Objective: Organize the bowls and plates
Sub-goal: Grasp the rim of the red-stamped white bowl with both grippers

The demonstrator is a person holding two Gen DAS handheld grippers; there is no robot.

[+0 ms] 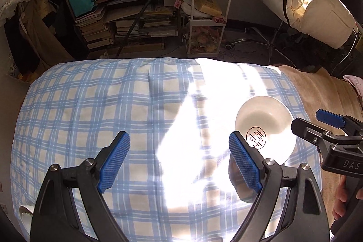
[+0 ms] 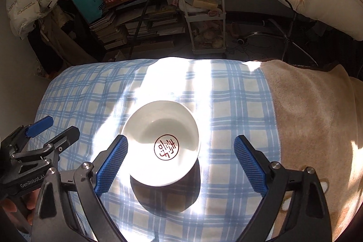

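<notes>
Right wrist view: white bowl (image 2: 162, 144) on the checked bedcover (image 2: 231, 106), between the open right hand-held gripper (image 2: 181, 165) fingers; left hand-held gripper (image 1: 179, 162) open beside the bowl.

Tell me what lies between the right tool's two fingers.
The white bowl with a red seal mark, standing on the blue checked cloth, untouched by either finger; the right wrist view shows it.

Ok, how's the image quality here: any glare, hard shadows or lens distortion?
Left wrist view: a sunlit band blows out the checked cloth and the white bowl; the fisheye bends the edges. Right wrist view: the same glare crosses the cloth, and the bowl casts a hard dark shadow toward the camera; both views are sharp.
</notes>
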